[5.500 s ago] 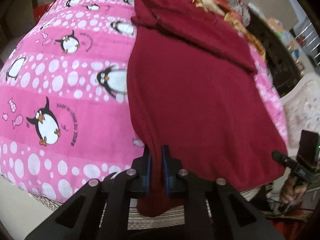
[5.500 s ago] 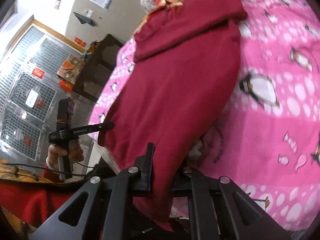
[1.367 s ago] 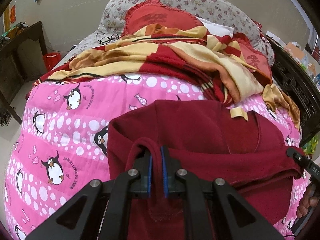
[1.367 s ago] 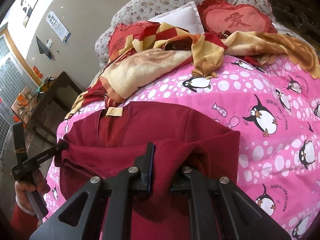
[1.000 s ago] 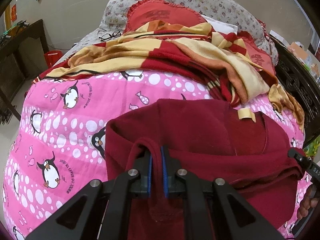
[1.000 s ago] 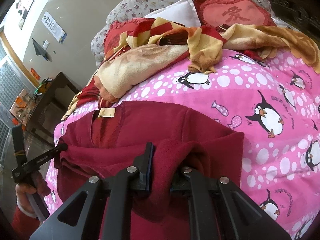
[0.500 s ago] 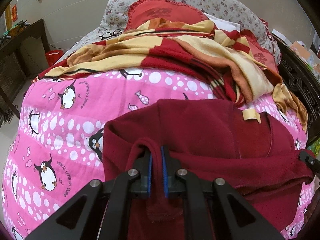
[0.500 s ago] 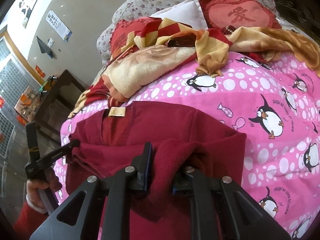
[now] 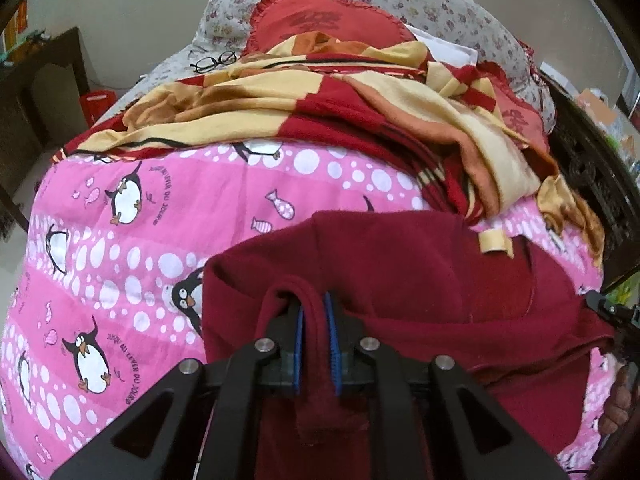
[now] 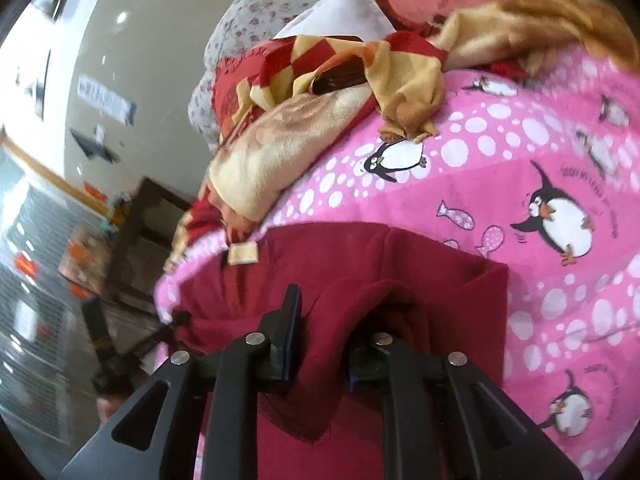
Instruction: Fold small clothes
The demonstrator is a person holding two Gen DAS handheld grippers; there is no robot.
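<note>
On the left side of the bed the pink penguin quilt (image 9: 168, 216) lies bare, and the dark red garment (image 9: 420, 272) sits on it toward the near right, already doubled over so that its neck label (image 9: 495, 240) faces up near the far edge. The left gripper (image 9: 316, 320) has a folded hem of that garment between its blue pads (image 9: 297, 344) — its jaws have just been opening, and a thin gap shows beside the cloth, so the pinch looks slack rather than firm. Beyond, a red-and-yellow checked blanket (image 9: 320, 108) is heaped across the bed, with a pair of glasses (image 9: 214, 61) lying at its far left and a red frilled cushion (image 9: 324, 24) against the flowered pillows.

Further right, the right gripper (image 10: 324, 320) straddles a thick bunched fold of the same garment (this view is blurred). Its jaws have also just been opening — the left pad stands clear of the cloth, while the fold drapes over the right finger. The quilt's penguins (image 10: 560, 216) fill the right.
</note>
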